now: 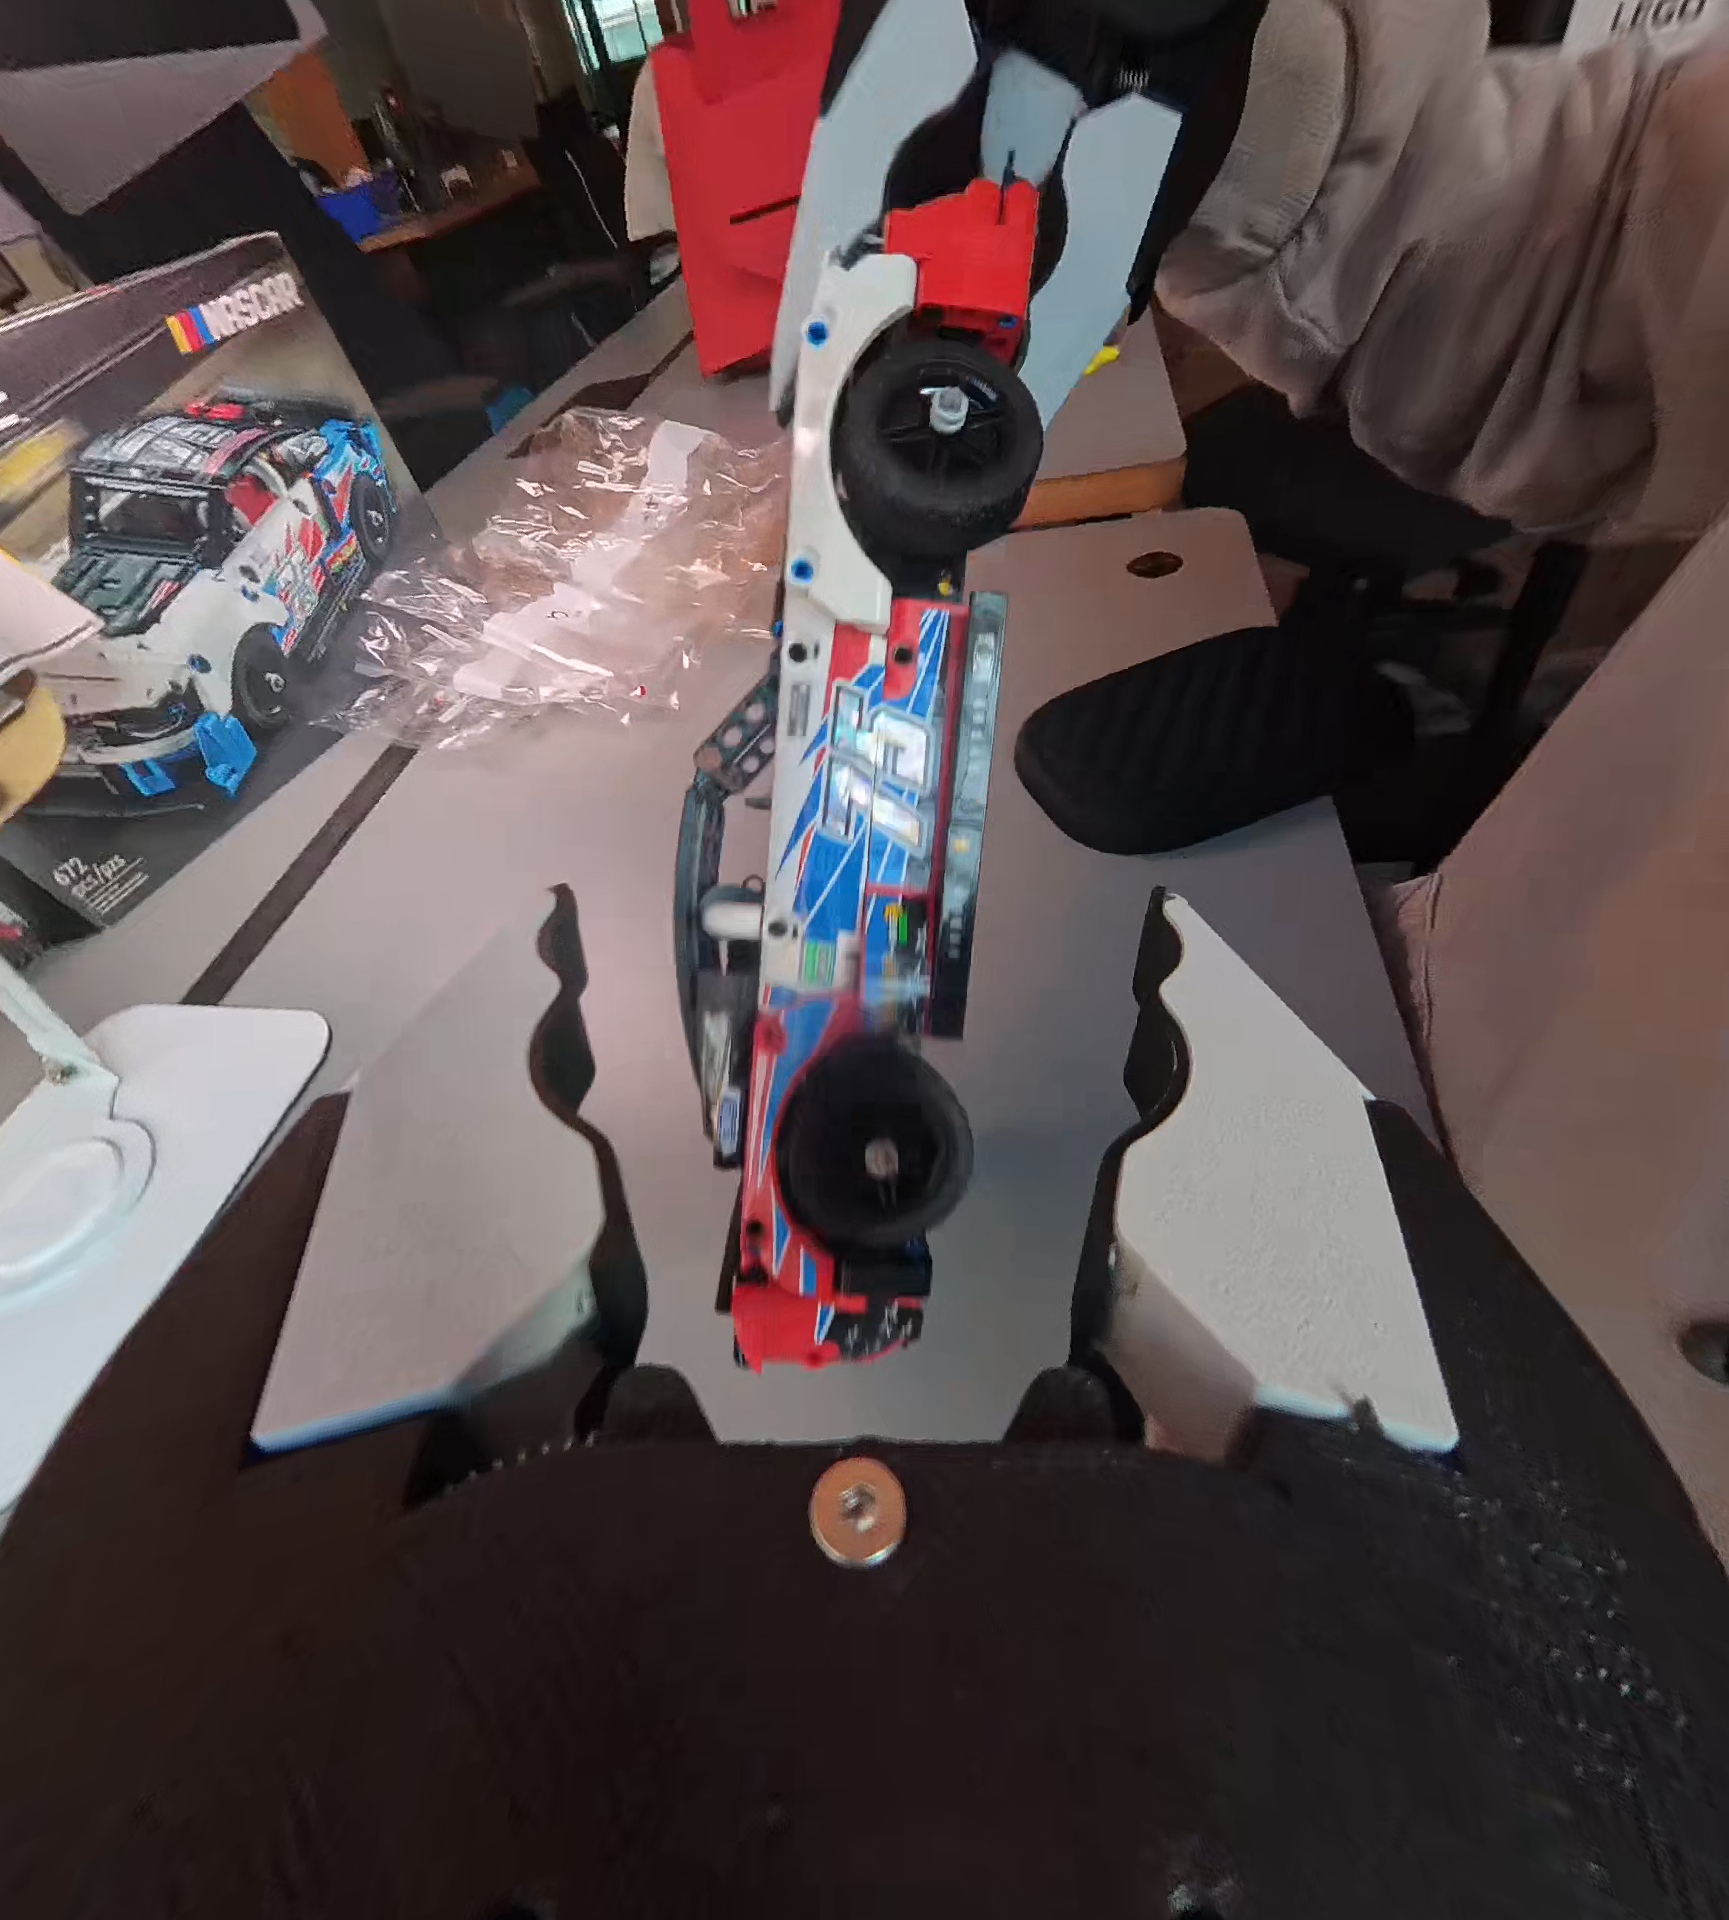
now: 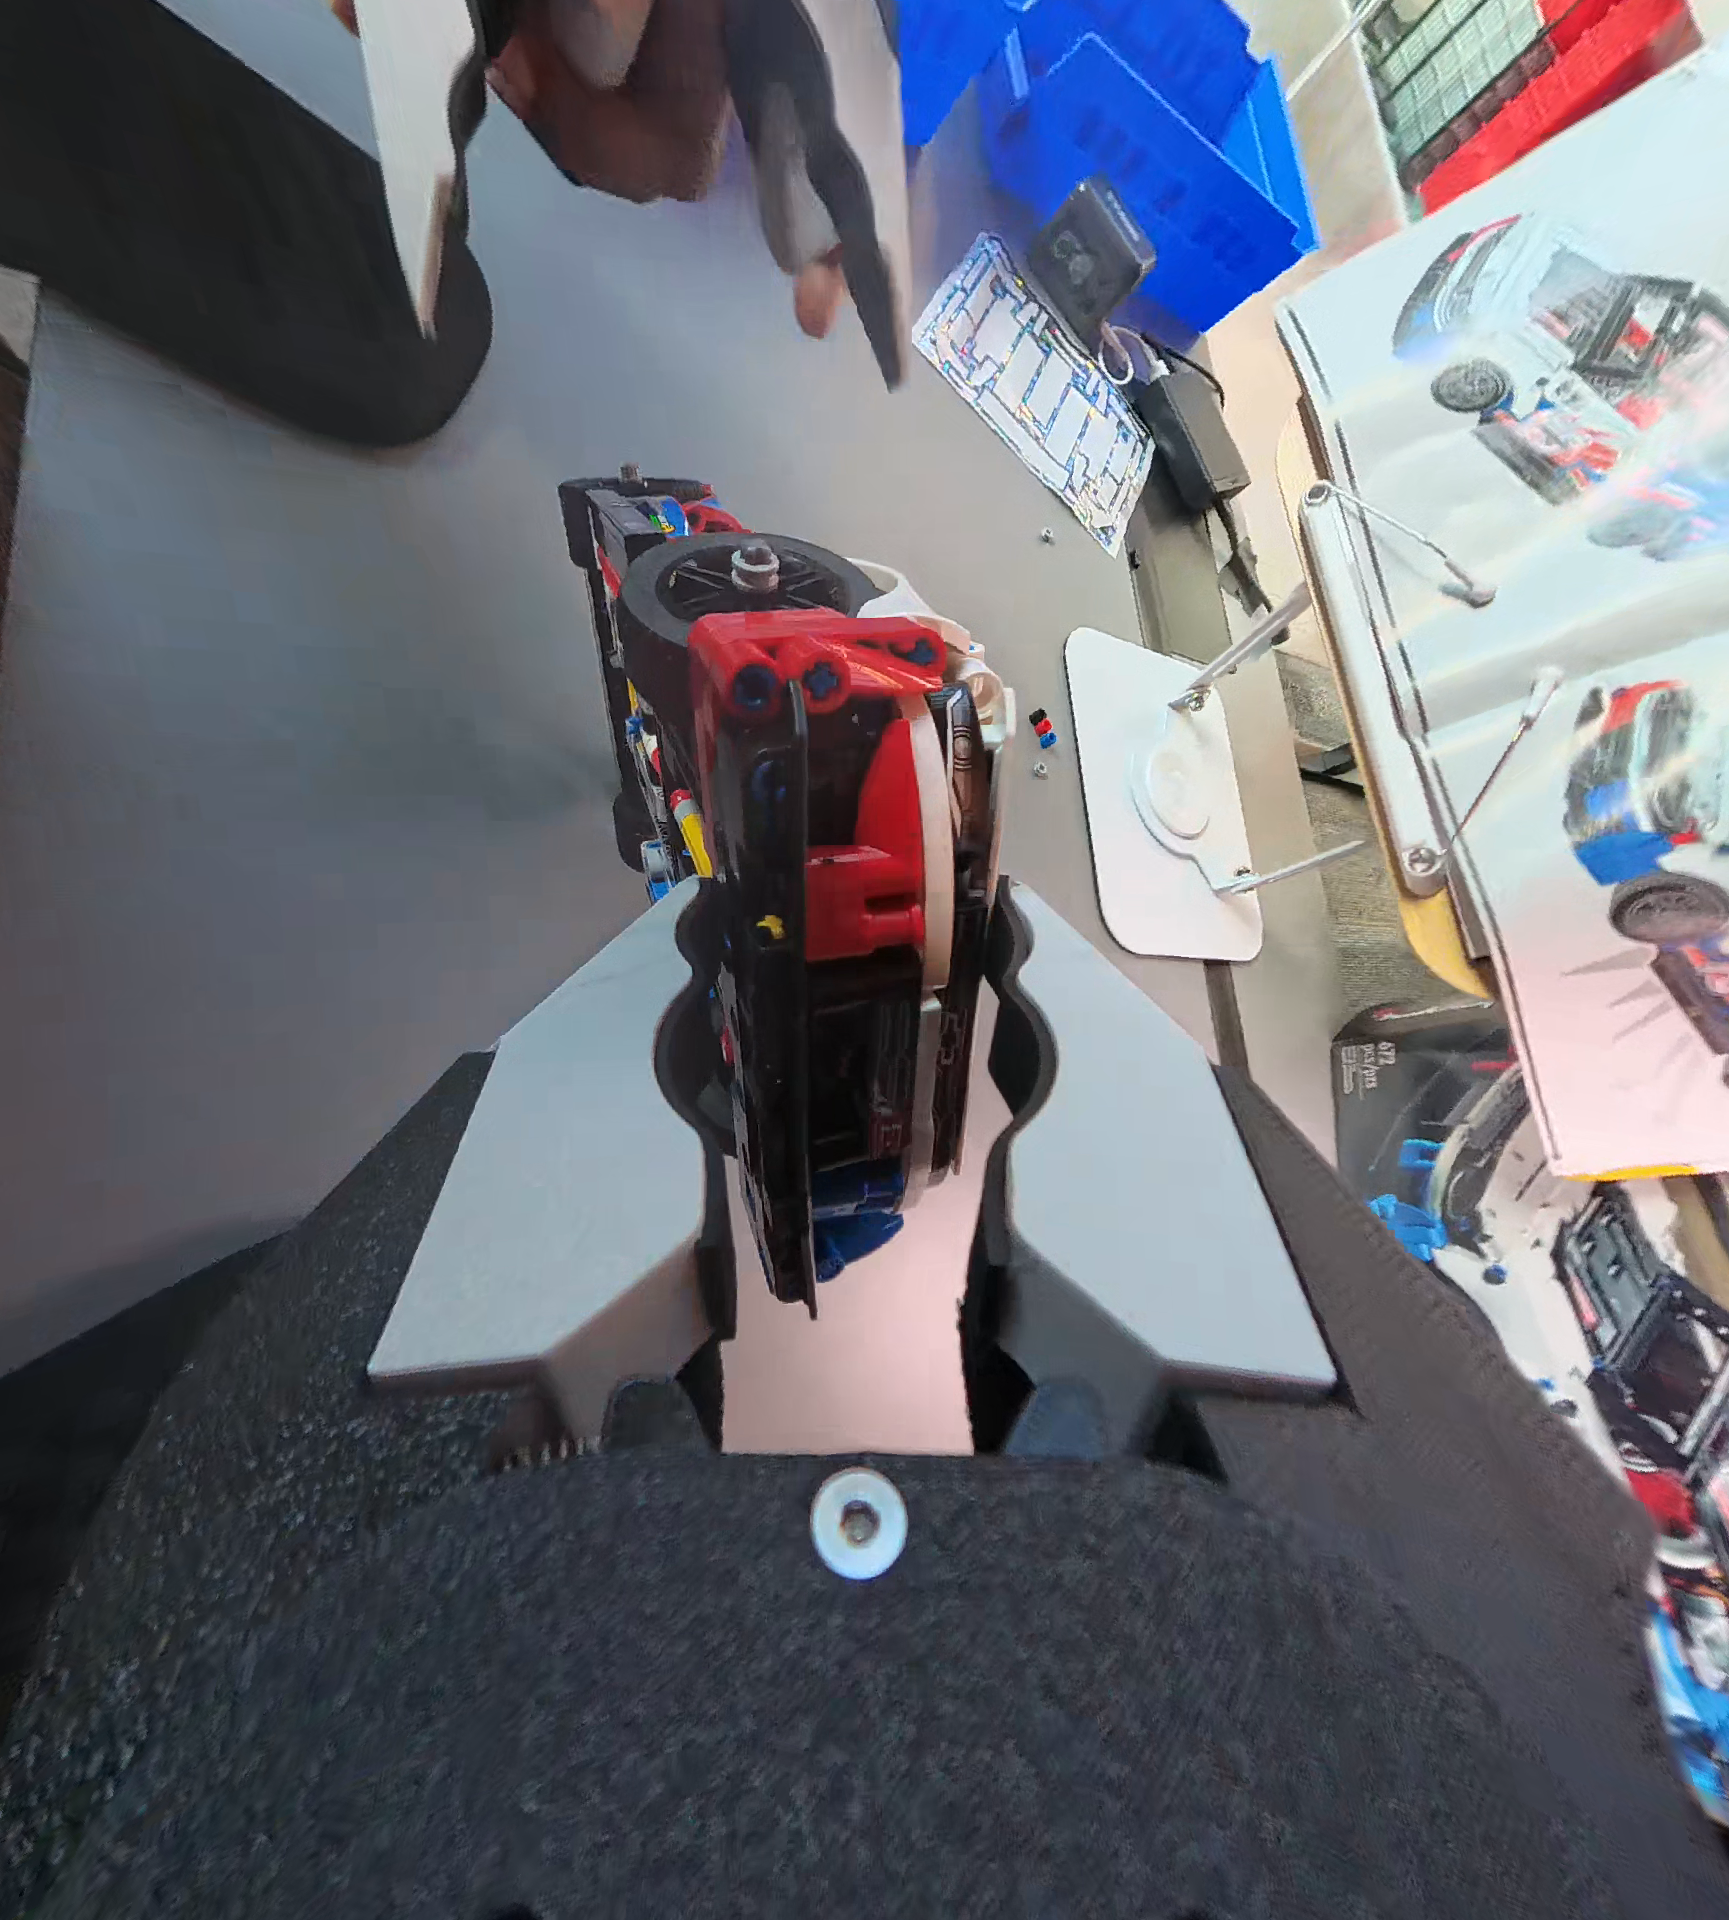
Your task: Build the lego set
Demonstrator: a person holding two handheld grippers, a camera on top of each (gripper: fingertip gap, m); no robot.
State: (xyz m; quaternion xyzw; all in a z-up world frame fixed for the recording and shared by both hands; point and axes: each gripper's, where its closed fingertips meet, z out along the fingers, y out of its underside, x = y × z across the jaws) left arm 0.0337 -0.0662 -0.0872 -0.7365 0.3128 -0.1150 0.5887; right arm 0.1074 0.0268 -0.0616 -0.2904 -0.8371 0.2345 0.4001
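The lego car [image 1: 860, 831] is made of hard glossy plastic: white and red panels, blue striped stickers, and two black rubber wheels with ribbed rims. In the left wrist view it is in the middle of the frame, turned on its side above the grey table [image 1: 486, 831], and its long axis runs from the bottom centre up to the top centre. Its red nose is near the camera; the other end, a red block, is at the top between two grey fingers.

The left gripper [image 1: 860, 914] has matte grey fingers with black wavy inner pads. They stand wide apart on both sides of the car and do not touch it, so this tong is spread.

The right gripper [image 2: 844, 904] comes from the bottom of its frame and points up. Its fingers press on both sides of the car's end, where black, red and white pieces are seen, so it is pinching the car. Here the car's body goes away from the camera, toward the upper middle.

A crinkled clear plastic bag [image 1: 569, 582] lies at the upper left of the left view, beside the dark cardboard box [image 1: 185, 499]. A glossy open instruction booklet [image 2: 1608, 582] stands at the right edge of the right view.
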